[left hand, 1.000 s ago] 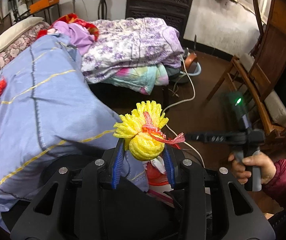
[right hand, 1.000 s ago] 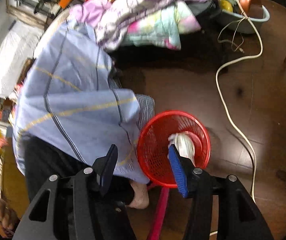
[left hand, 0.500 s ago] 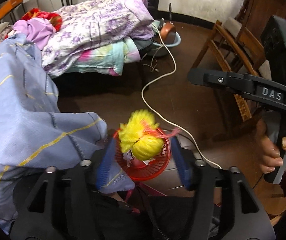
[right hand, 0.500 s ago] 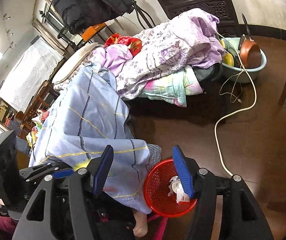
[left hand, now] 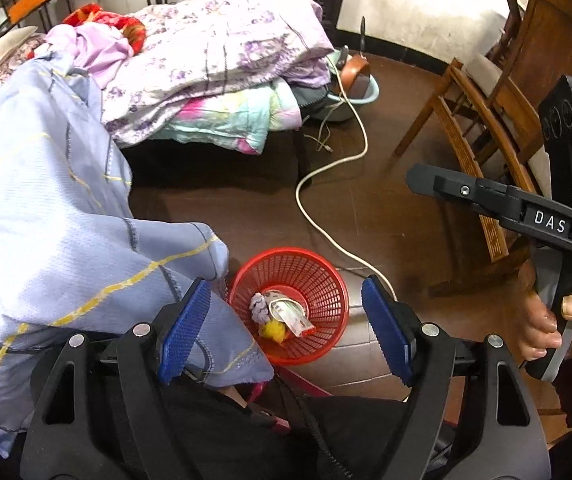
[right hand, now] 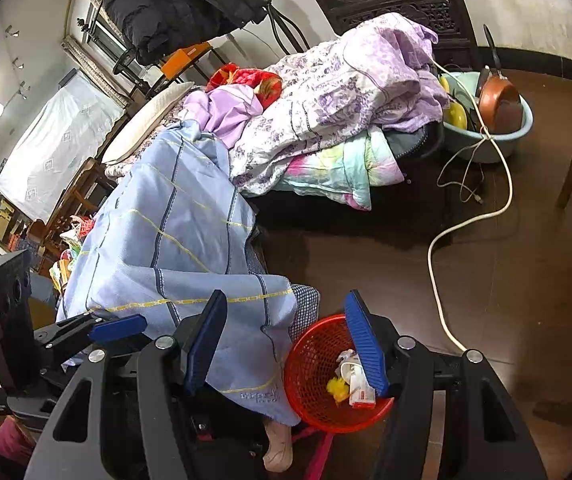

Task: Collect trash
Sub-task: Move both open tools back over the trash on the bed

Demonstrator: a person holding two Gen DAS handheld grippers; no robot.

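Left tool (left hand: 286, 330) just opened wide, holding nothing.

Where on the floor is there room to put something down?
Bare brown floor lies between the red basket, the white cord and the wooden chair. It is crowded left of the basket, where the blue cloth hangs, and near the basin.

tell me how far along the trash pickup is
Done: the yellow net lies in the red basket with a wrapper. In hand: nothing; the left tool has just been opening and is empty above the basket, and the right tool is open too. Left: no loose trash shows on the floor.
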